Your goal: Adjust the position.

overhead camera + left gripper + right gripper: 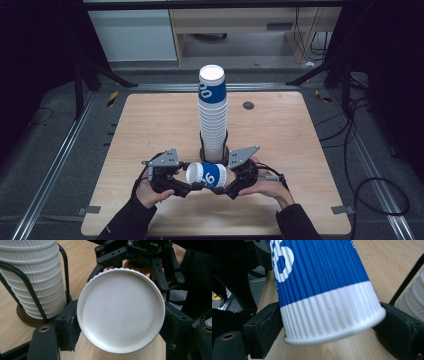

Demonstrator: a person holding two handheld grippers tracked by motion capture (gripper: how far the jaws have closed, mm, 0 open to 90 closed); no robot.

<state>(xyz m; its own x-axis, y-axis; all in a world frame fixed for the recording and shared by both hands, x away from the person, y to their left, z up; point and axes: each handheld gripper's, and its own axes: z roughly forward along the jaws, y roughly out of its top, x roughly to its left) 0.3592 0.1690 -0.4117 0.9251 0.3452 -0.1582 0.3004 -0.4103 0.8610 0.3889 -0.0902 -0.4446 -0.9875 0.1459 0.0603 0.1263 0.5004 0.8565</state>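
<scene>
that ribbed paper cup (207,175) lying sideways above the counter (150,125), just at 6 o'clock of the cup stack (213,115), is light and crushable, so left tongs (196,186) and right tongs (217,190) both pinch it gently near its stiffer ends
</scene>
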